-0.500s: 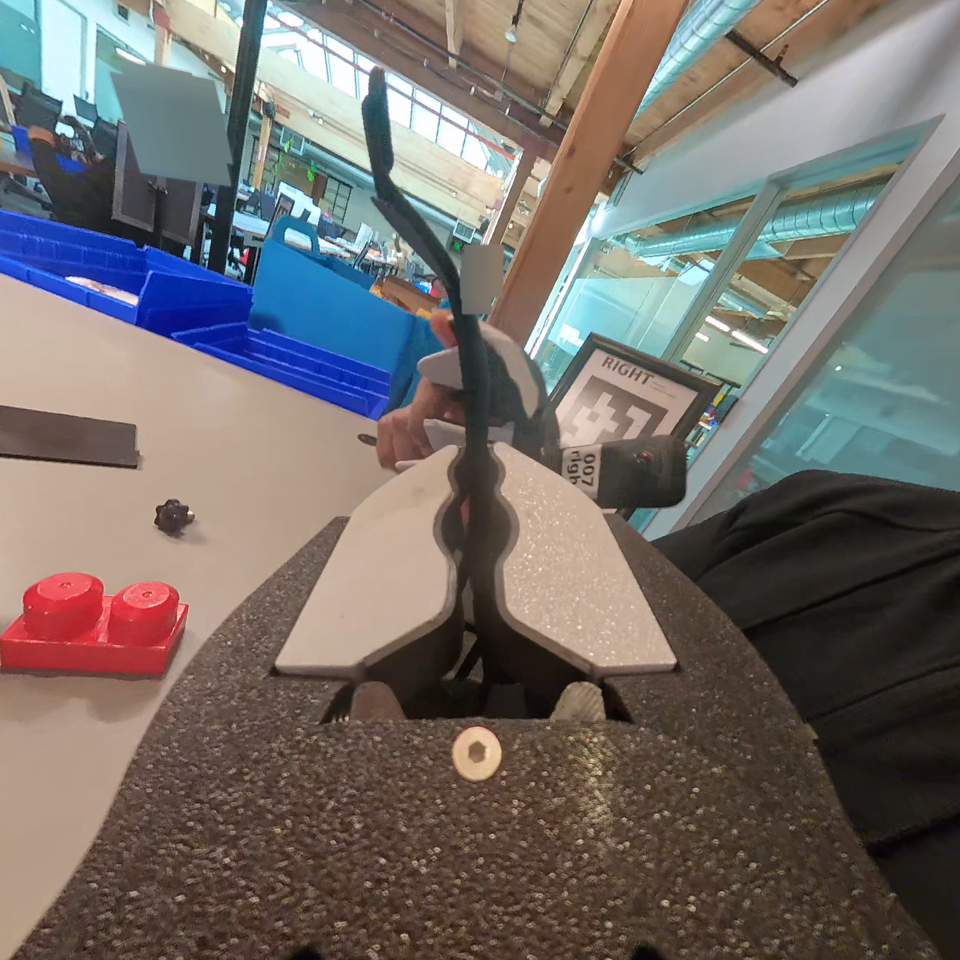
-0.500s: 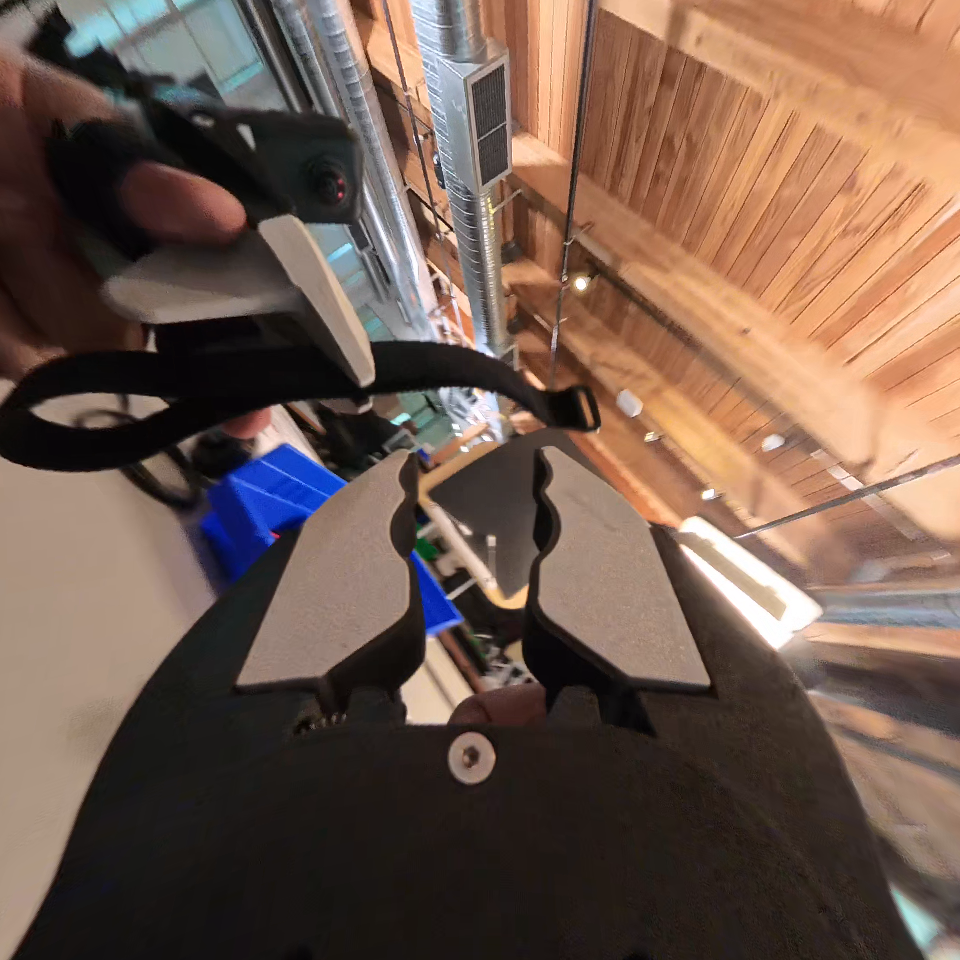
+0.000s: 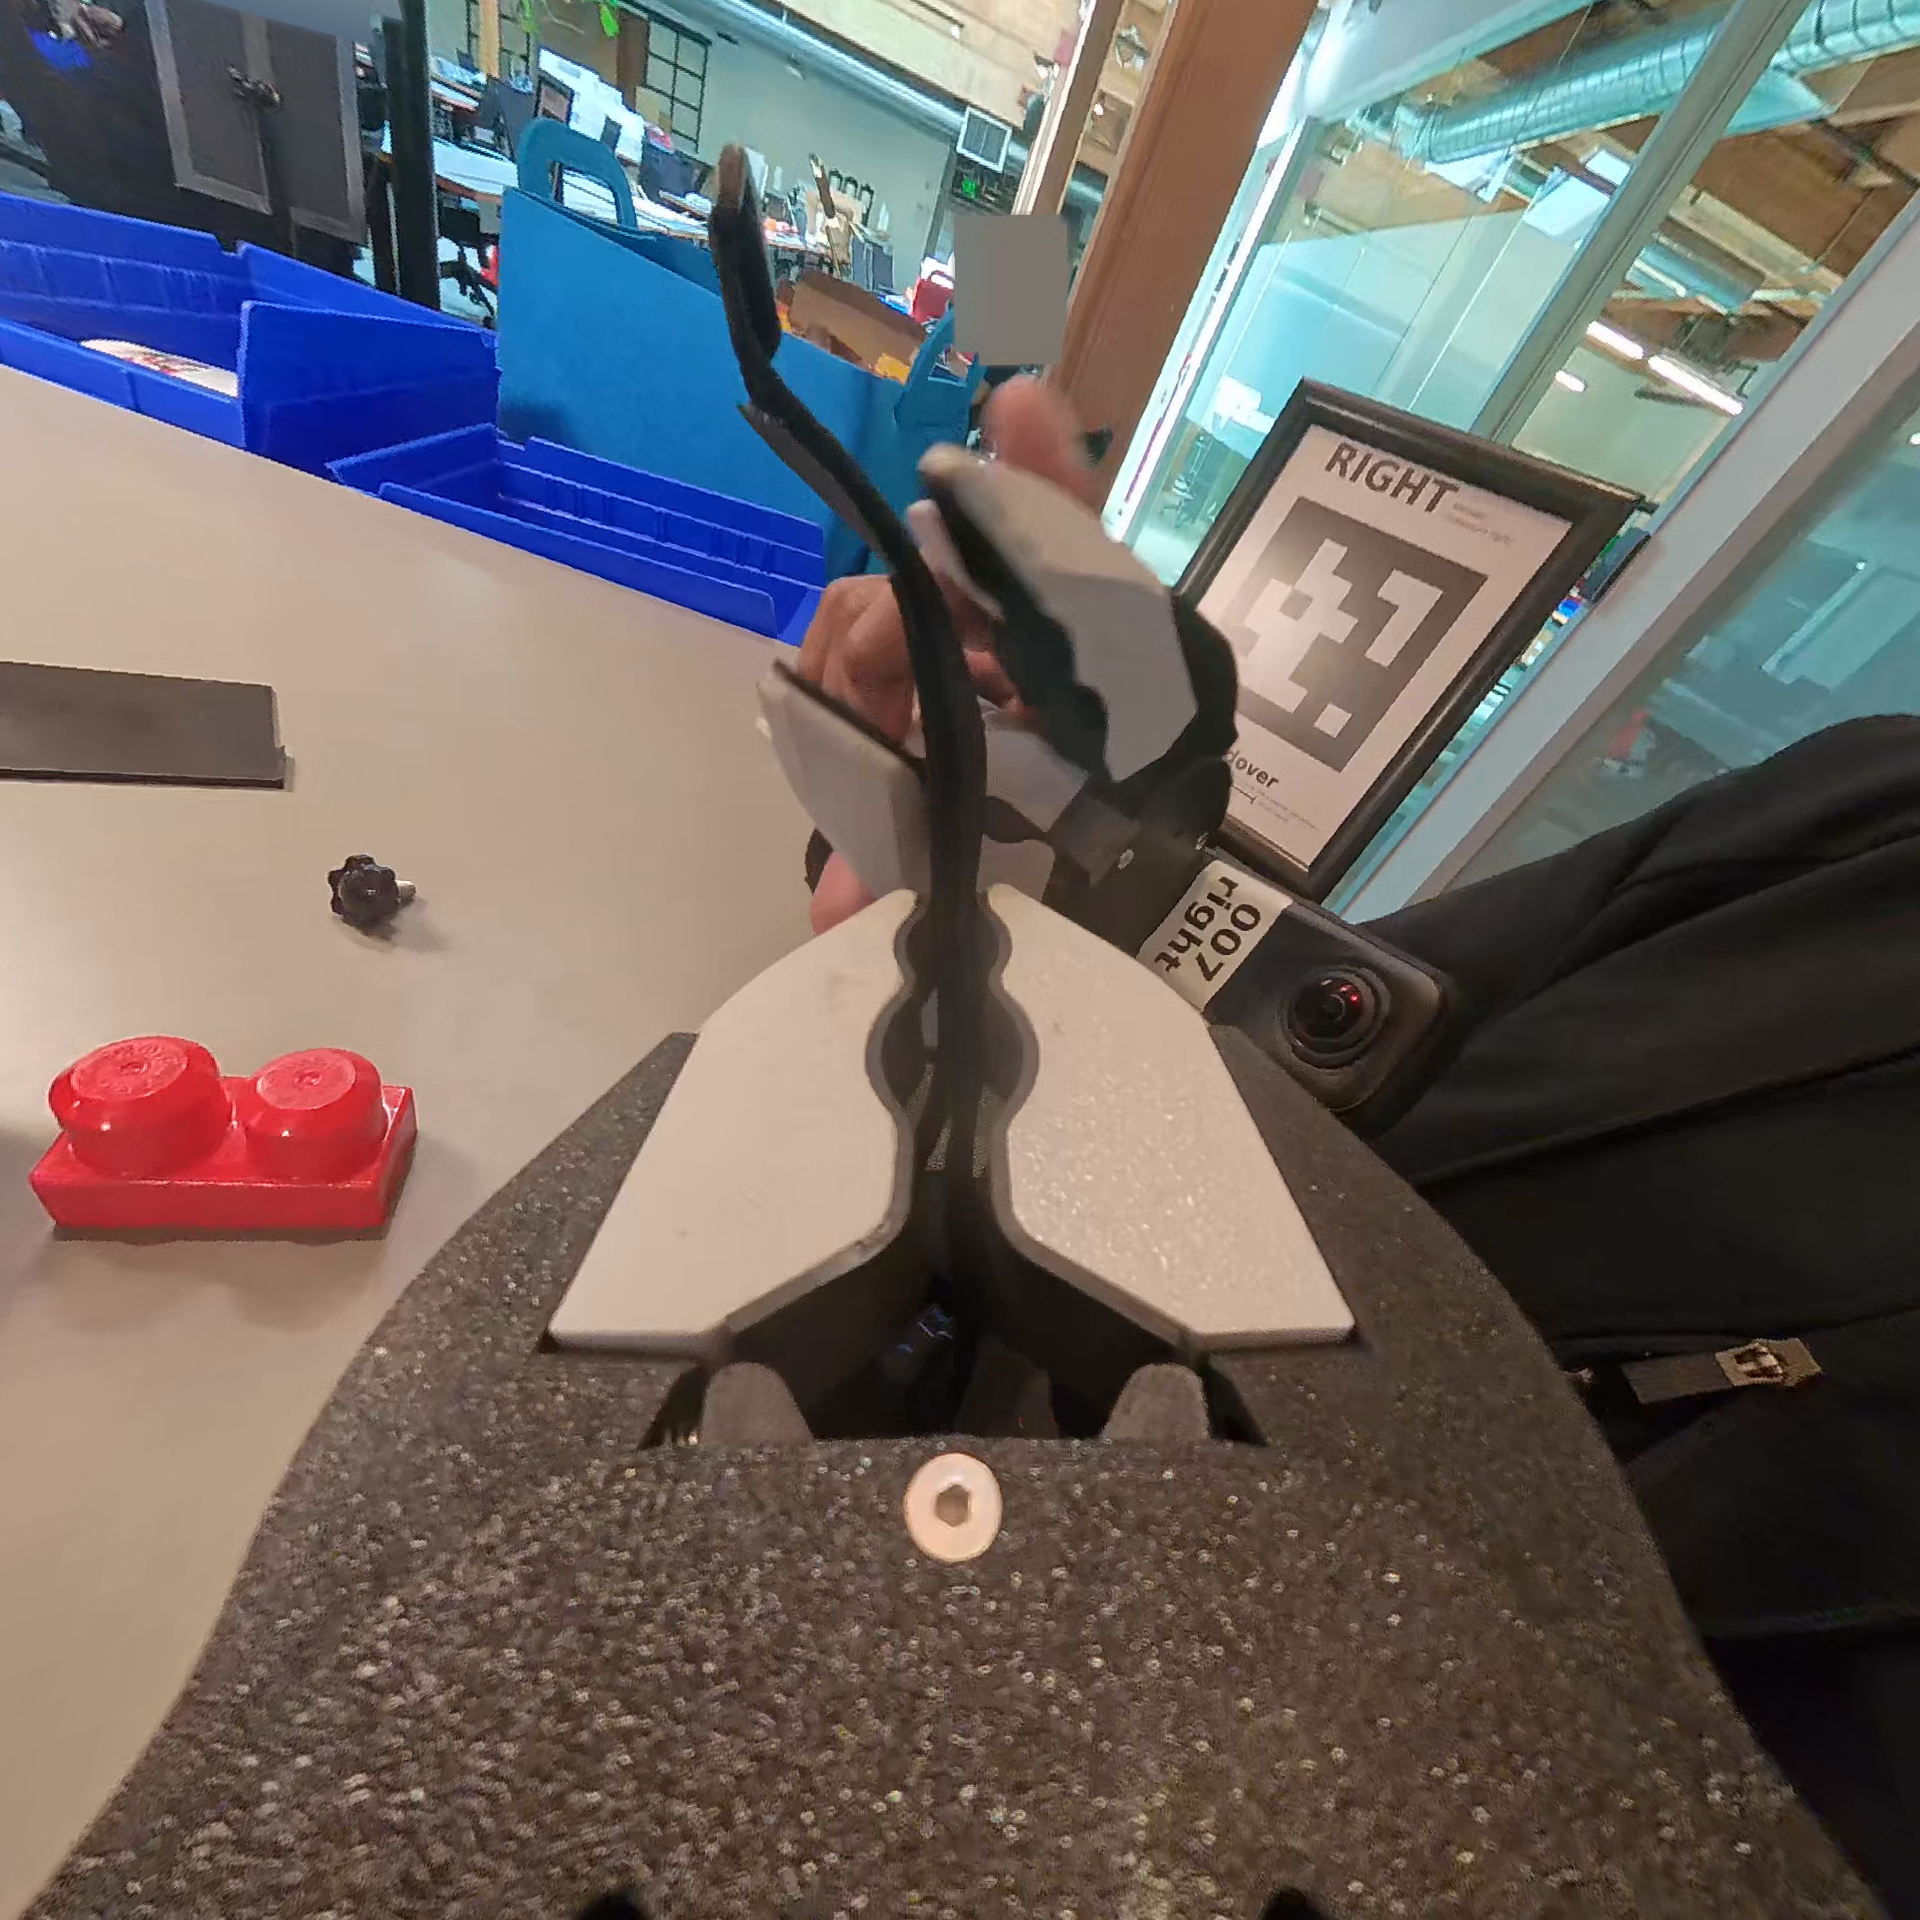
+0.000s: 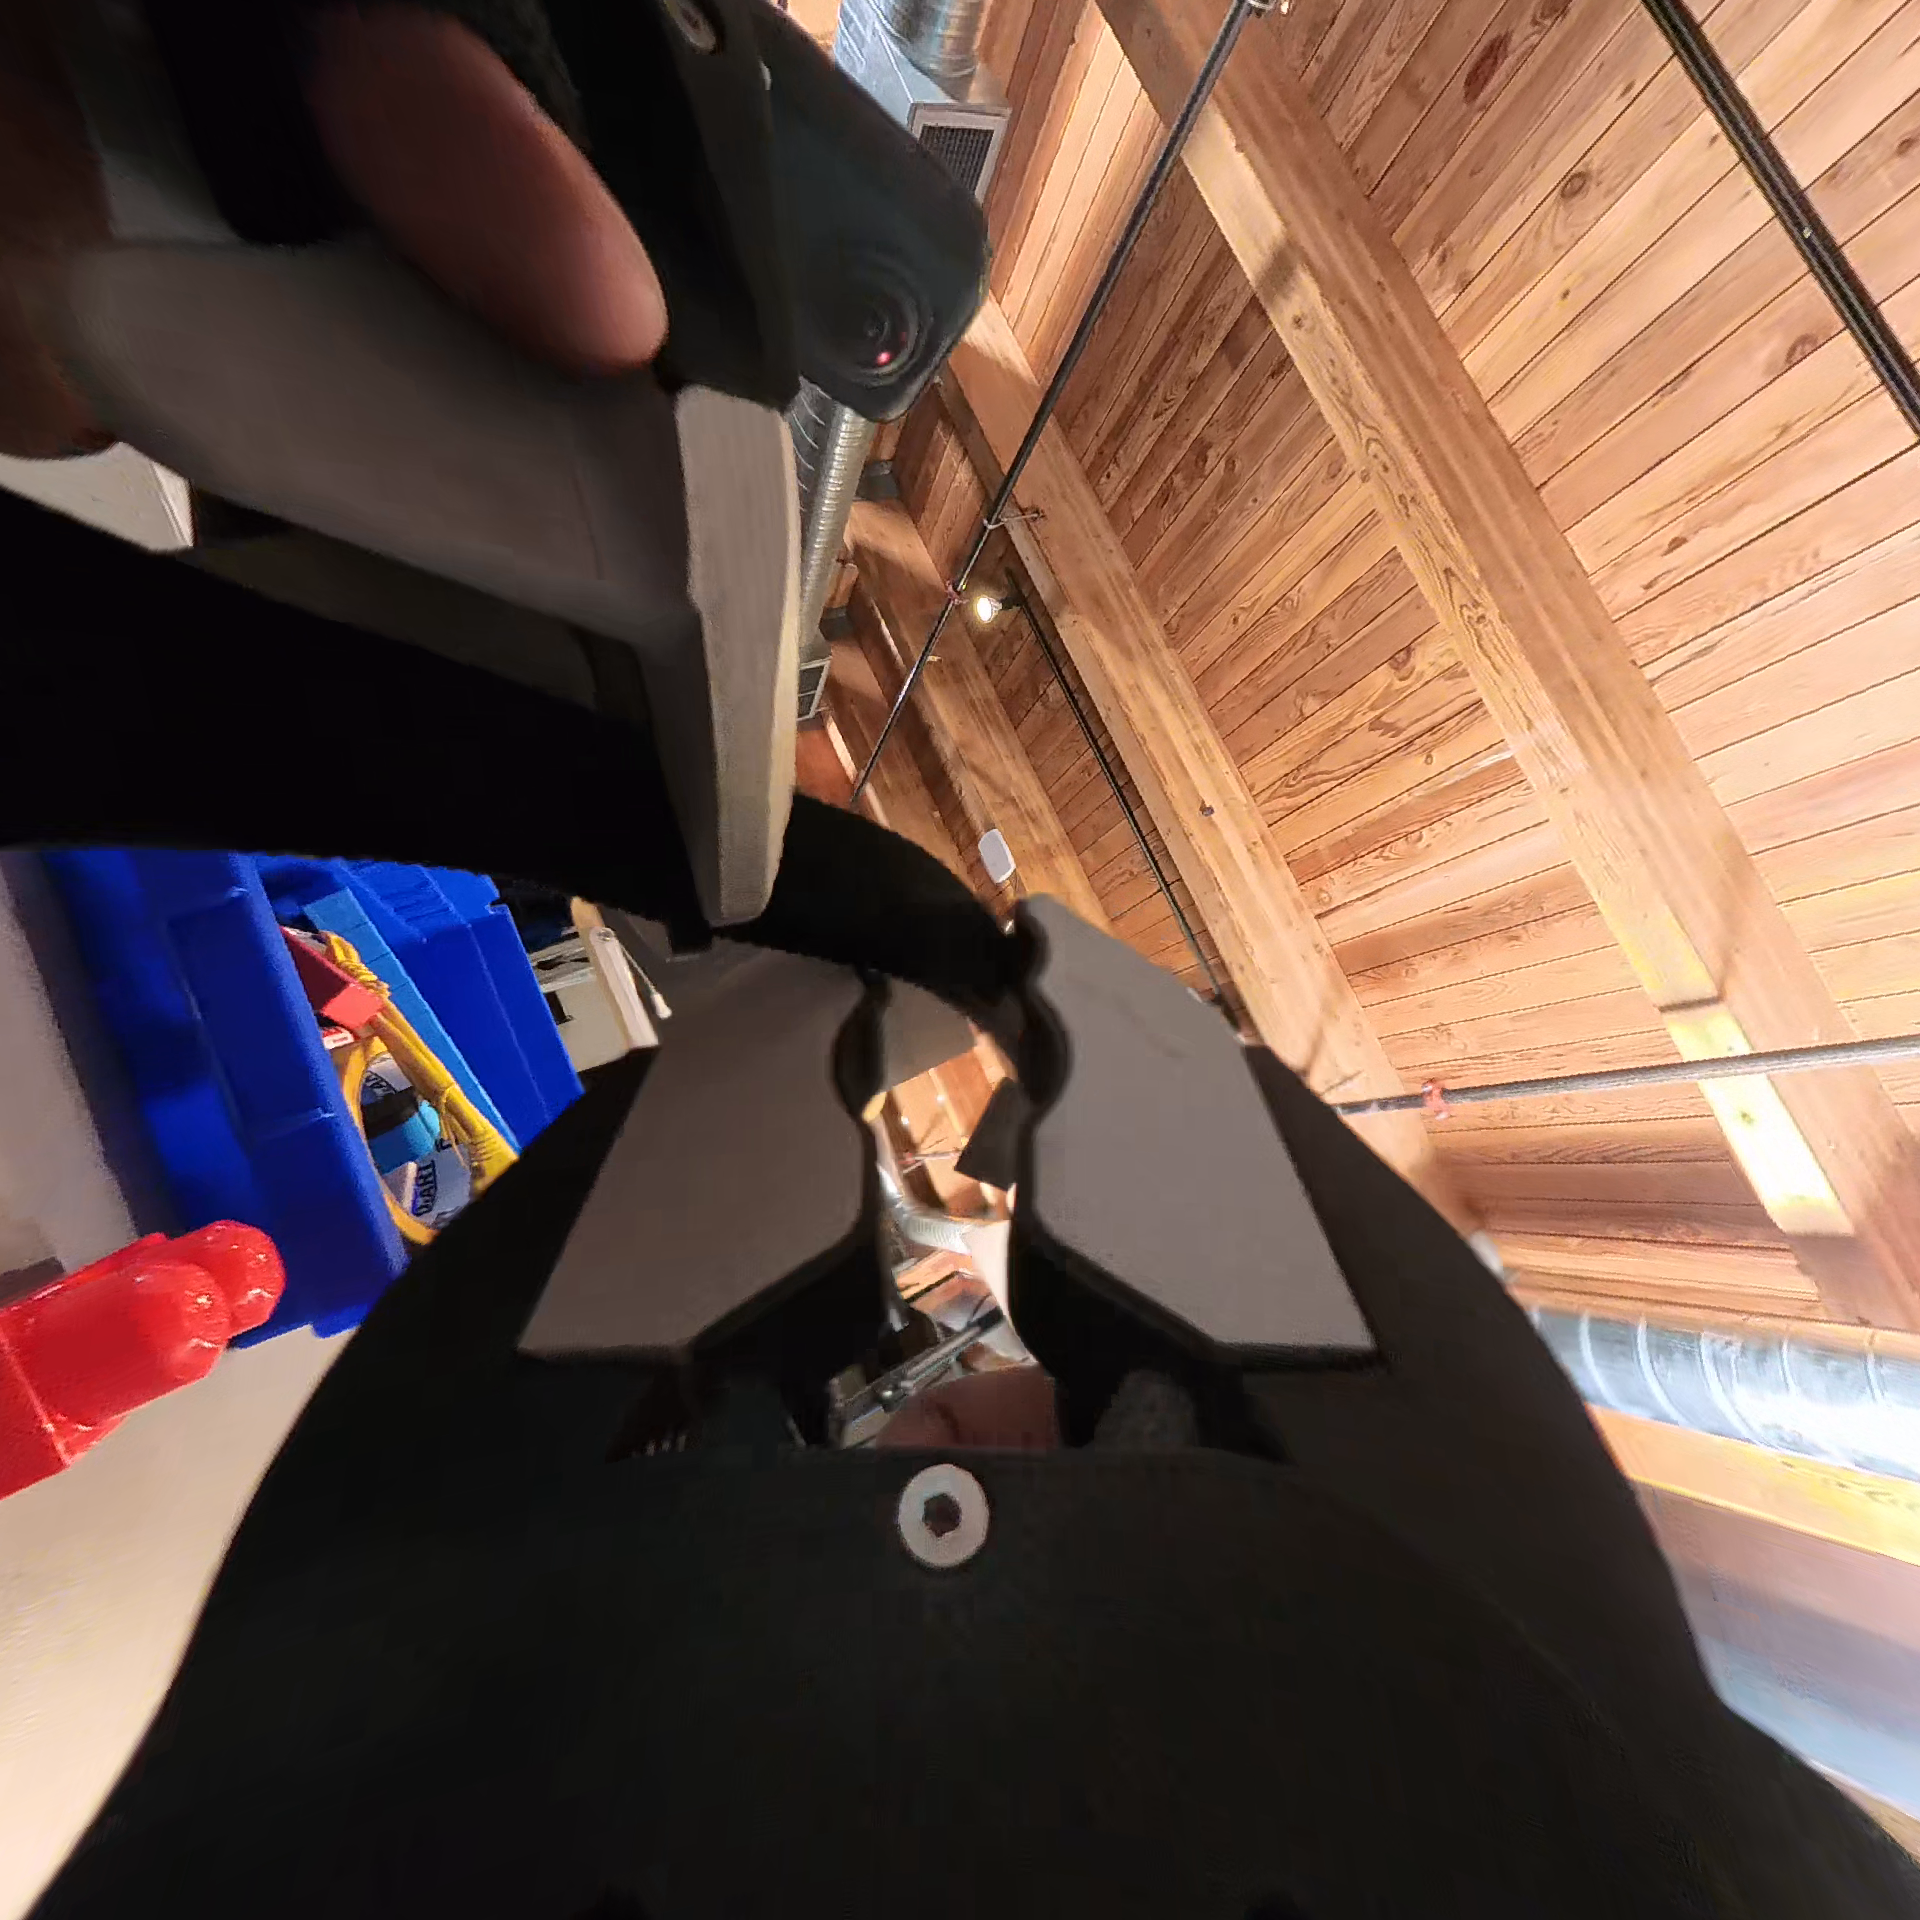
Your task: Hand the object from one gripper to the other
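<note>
Here the left gripper (image 3: pixel 951 940) has its fingers pressed together on the black strap (image 3: pixel 940 727), which rises out of them, bends and ends in a free tip high above the bench (image 3: pixel 468 665). Compared with half a second ago the right gripper (image 3: pixel 951 665) has come in much closer: in the left wrist view its two grey fingers (image 3: pixel 847 790) now stand apart on either side of the strap, just above the left gripper's tips, where before they sat farther back. In the right wrist view the right gripper (image 4: pixel 940 997) shows a clear gap between its fingers, and the strap (image 4: pixel 914 935) now lies across that gap at the tips, whereas earlier it crossed well clear of them. Whether either pad touches the strap cannot be told. The left gripper's finger (image 4: pixel 727 665) fills the upper left of that view, far larger than before, with a person's hand (image 4: pixel 468 187) behind it.

Farther out on the bench, a red two-stud block (image 3: pixel 223 1143) lies to the left, a small black knob (image 3: pixel 364 885) beyond it, and a flat black strip (image 3: pixel 140 722) further back. Blue bins (image 3: pixel 364 384) line the far edge, and a framed marker card (image 3: pixel 1382 644) stands to the right
</note>
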